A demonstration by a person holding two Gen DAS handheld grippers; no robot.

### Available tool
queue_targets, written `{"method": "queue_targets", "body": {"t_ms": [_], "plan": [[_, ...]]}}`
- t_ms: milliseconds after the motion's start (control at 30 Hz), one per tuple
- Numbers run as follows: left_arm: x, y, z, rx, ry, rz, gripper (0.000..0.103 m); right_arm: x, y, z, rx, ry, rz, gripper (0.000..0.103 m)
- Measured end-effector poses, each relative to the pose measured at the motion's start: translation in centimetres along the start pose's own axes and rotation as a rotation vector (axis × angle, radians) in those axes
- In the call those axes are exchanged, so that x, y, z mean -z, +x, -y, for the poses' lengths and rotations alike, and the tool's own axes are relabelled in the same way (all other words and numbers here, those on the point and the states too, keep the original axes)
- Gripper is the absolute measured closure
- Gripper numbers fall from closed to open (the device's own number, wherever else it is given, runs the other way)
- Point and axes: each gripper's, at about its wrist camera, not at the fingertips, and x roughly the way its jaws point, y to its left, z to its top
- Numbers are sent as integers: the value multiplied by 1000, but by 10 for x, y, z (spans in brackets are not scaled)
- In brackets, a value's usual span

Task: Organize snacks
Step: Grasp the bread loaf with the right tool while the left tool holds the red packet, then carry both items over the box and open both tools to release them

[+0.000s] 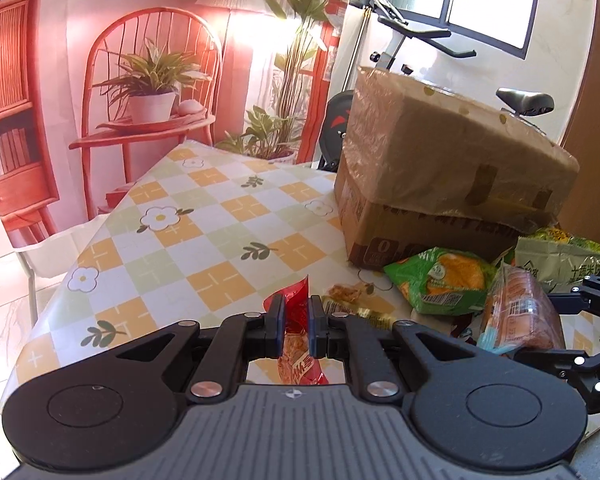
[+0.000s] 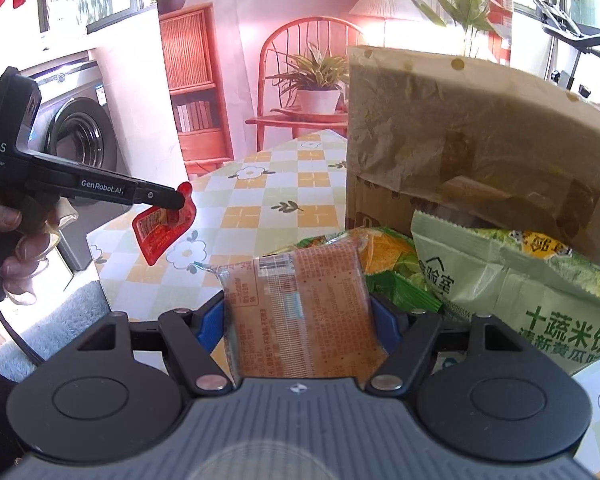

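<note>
Red sachet [image 1: 298,344] pinched, aloft — orange packet [image 2: 304,316] clamped.

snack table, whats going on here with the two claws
A person is sorting snacks with a claw in each hand. The left claw is shut on a small red packet, held above the checkered table. The right claw grips an orange packet. Green snack bags lie beside a covered cardboard box.

"GenRobot.AI" stands on the left hand-held gripper [image 2: 182,200]; "十蔬米饼" on the pale green snack bag [image 2: 520,300].
</note>
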Motion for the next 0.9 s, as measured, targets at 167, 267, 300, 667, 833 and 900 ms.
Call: {"method": "queue_targets", "body": {"t_ms": [167, 267, 300, 667, 833, 900], "plan": [[-36, -14, 20, 50, 23, 90, 91, -24, -21, -1, 1, -18, 86, 29], [-60, -21, 32, 82, 32, 141, 91, -44, -40, 4, 24, -35, 154, 29], [-71, -21, 39, 97, 37, 160, 91, -52, -46, 8, 36, -38, 176, 29], [-181, 20, 110, 182, 127, 253, 91, -136, -65, 102, 249, -33, 256, 29], [-215, 63, 136, 171, 150, 230, 91, -154, -44, 151, 311, 25, 259, 29], [-225, 77, 144, 162, 158, 217, 91, -158, -34, 165, 316, 46, 250, 29]]}}
